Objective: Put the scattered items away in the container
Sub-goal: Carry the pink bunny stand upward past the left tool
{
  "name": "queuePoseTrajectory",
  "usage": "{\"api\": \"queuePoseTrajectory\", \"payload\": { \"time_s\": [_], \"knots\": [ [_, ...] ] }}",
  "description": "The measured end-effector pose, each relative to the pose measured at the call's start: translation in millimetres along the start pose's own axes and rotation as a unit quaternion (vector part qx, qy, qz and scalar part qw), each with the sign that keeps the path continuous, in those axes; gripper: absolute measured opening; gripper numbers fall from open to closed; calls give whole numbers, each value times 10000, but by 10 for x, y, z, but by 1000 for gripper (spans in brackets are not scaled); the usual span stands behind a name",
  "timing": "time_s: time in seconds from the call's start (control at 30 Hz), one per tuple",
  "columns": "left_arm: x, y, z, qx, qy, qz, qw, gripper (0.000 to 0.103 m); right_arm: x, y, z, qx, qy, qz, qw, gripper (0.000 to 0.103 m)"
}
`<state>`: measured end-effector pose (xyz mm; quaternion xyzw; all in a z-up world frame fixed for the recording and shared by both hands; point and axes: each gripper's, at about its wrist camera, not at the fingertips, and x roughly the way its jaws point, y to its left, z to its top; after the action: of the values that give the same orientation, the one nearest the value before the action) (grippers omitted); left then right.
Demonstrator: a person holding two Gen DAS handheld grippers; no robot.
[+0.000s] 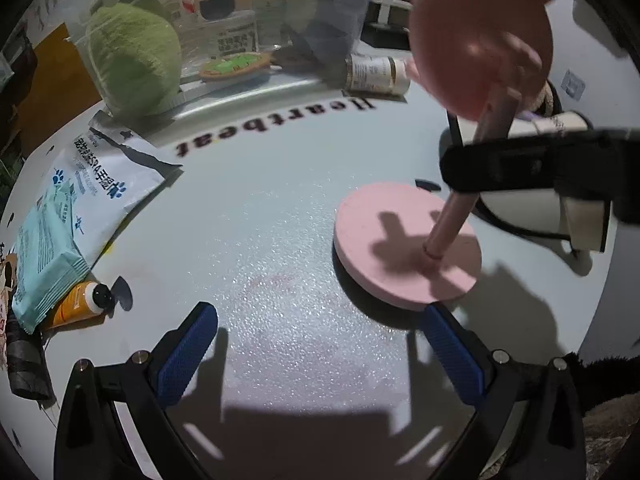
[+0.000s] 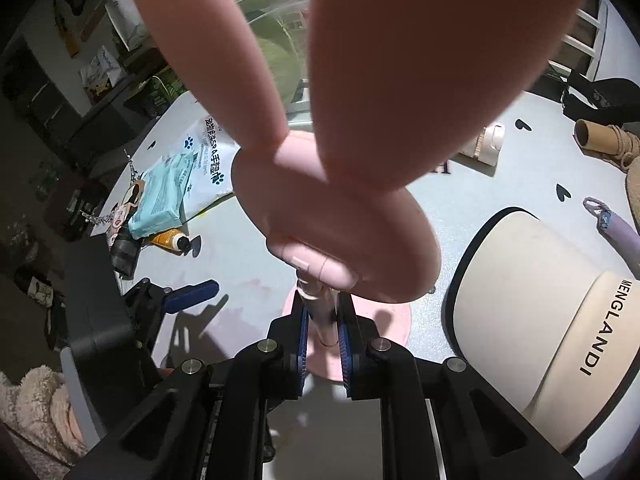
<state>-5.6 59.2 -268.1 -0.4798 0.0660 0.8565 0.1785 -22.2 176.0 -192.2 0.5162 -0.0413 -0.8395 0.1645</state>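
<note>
A pink rabbit-eared desk mirror stands on a round pink base with a thin pole. My right gripper is shut on that pole, just above the base; in the left wrist view it shows as a black bar. My left gripper is open and empty, low over the table in front of the base; one blue finger shows in the right wrist view. The clear plastic container stands at the back with a green plush in it.
On the pale round table lie a white pet pouch, a teal wipes pack, an orange tube, a small bottle and a dark roll. A cream bag sits at the right.
</note>
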Motion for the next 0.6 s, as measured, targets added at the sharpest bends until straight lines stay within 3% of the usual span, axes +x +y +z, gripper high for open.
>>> {"api": "queuePoseTrajectory", "payload": {
  "time_s": [0.17, 0.3, 0.47, 0.5, 0.53, 0.57, 0.6],
  "knots": [
    [-135, 101, 20, -200, -259, -136, 9994, 103, 22, 80, -41, -199, 18, -161, 9997, 14],
    [99, 80, -34, -66, 175, 96, 9998, 103, 27, 109, -41, -272, 38, -254, 9993, 15],
    [204, 97, -112, -73, 304, 246, 9992, 103, -107, 107, -83, -493, -45, -174, 9986, 17],
    [206, 99, -110, -71, 300, 244, 9992, 103, -135, 112, -95, -557, -48, -161, 9983, 20],
    [198, 108, -100, -122, 288, 185, 9993, 103, -165, 113, -109, -621, -46, -149, 9979, 34],
    [174, 121, -85, -191, 237, 113, 9995, 103, -199, 109, -127, -689, -48, -154, 9975, 55],
    [147, 125, -73, -208, 189, 86, 9996, 103, -243, 112, -142, -763, -104, -196, 9968, 62]
  ]
}}
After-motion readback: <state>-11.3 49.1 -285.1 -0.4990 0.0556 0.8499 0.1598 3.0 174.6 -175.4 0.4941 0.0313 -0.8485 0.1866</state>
